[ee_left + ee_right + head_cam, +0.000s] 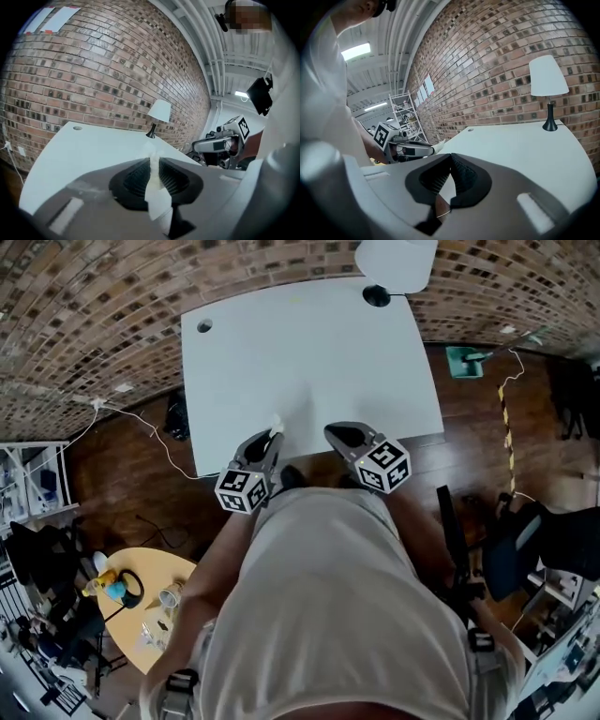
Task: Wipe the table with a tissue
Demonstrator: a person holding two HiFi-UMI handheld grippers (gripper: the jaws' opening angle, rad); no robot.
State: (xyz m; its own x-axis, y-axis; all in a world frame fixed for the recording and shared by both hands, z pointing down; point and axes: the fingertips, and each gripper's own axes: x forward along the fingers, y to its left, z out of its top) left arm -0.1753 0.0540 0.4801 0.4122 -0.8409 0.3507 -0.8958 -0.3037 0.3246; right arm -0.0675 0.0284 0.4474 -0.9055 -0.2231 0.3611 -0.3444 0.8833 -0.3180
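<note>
The white table (309, 362) stands against a brick wall, straight in front of the person. My left gripper (271, 436) hangs over the table's near edge and is shut on a white tissue (154, 185). The tissue is pinched upright between the ribbed pads, and its tip (276, 424) sticks out past the jaws. My right gripper (336, 433) is level with the left one at the same edge, a short way to its right. Its jaws (451, 157) meet at the tips with nothing between them. Each gripper view shows the other gripper: the right gripper (218, 145) and the left gripper (410, 149).
A white-shaded lamp (394, 263) on a black base stands at the table's far right corner. A round cable hole (204, 326) is at the far left corner. On the floor are a small yellow round table (155, 601) with clutter, a cable (150, 432) and a dark chair (525, 540).
</note>
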